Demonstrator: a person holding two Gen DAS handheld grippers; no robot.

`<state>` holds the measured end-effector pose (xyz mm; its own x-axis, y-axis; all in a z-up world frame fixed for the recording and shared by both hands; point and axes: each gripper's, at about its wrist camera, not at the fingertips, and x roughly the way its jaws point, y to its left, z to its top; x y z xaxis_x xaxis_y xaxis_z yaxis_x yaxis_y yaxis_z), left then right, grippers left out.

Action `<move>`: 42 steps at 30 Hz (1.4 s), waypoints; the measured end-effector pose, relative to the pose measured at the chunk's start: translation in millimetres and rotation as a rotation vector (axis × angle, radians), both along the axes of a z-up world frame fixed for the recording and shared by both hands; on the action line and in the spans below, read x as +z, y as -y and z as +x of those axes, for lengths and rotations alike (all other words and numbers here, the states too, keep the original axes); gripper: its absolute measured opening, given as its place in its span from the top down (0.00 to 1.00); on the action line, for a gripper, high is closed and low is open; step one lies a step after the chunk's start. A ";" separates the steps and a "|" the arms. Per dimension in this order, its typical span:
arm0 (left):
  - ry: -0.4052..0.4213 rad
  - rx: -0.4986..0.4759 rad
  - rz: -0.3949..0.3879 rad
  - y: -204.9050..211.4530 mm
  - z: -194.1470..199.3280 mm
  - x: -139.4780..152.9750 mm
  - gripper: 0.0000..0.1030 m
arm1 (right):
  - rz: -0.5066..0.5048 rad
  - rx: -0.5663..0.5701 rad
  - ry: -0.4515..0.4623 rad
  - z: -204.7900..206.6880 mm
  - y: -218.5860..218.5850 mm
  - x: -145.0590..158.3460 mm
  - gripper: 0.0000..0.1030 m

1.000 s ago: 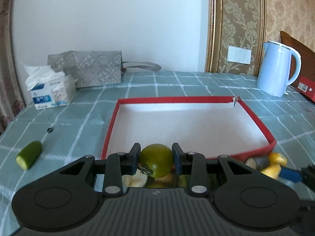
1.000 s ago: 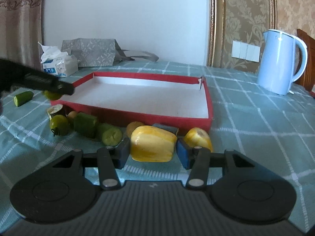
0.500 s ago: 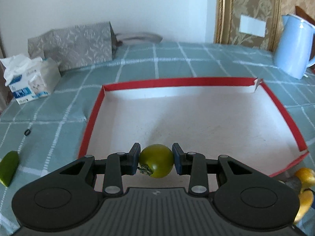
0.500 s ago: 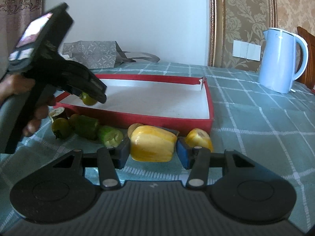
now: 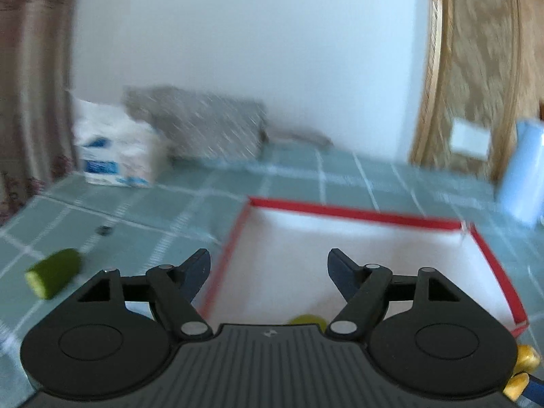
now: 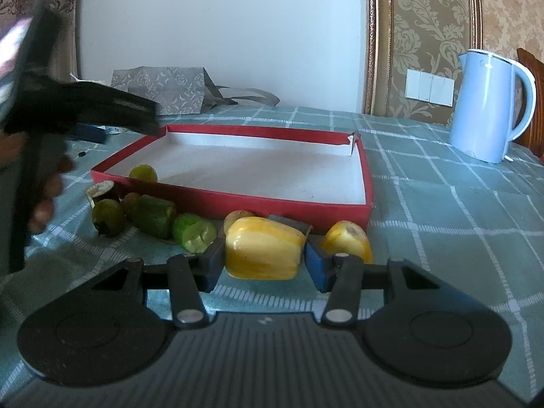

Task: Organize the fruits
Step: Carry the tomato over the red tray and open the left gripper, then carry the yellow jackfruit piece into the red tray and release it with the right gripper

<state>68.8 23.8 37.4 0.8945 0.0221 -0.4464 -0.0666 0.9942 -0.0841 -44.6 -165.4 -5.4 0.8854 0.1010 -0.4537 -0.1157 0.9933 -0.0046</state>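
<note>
- Left wrist view: the left gripper (image 5: 268, 265) hangs over the near left corner of the red tray (image 5: 360, 213), its jaws spread wide with nothing between them. The green tomato (image 5: 307, 319) lies on the tray's white floor just below, half hidden by the gripper body. A cucumber piece (image 5: 54, 272) lies alone on the tablecloth, well apart to the left. The picture is smeared, so finer detail is lost.
- Left wrist view, against half a second ago: the jaws were then clamped on the tomato; they have just been opening, and the fruit now lies free in the tray.
- Right wrist view: the right gripper (image 6: 264, 261) holds a yellow fruit chunk (image 6: 264, 252) at a narrow setting, on the cloth just outside the tray's near wall (unchanged from a second ago). The tomato (image 6: 143, 173) sits inside by the left wall; more green and yellow pieces lie outside.
- Risk, as I judge it: the round tomato may roll across the smooth floor, or a low-swinging left finger could knock it. The yellow chunk looks soft and could slip or get squashed on lifting over the wall.
</note>
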 end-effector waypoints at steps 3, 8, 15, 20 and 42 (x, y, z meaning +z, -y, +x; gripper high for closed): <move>0.043 0.067 0.002 -19.7 -19.3 -3.2 0.26 | -0.003 0.003 -0.005 0.3 -0.7 -0.3 0.53; 0.032 0.173 -0.024 -51.7 -32.9 -16.5 0.22 | 0.001 -0.002 -0.012 1.2 -0.5 -1.0 0.53; -0.051 0.248 -0.058 -71.9 -29.6 -28.4 0.22 | 0.014 -0.007 -0.035 3.1 0.7 -3.4 0.53; -0.109 0.256 -0.036 -72.9 -27.9 -35.2 0.22 | 0.035 -0.017 -0.043 1.9 4.1 -3.7 0.53; -0.191 0.226 -0.033 -71.6 -18.0 -43.5 0.20 | -0.035 -0.074 -0.122 126.1 10.0 34.8 0.53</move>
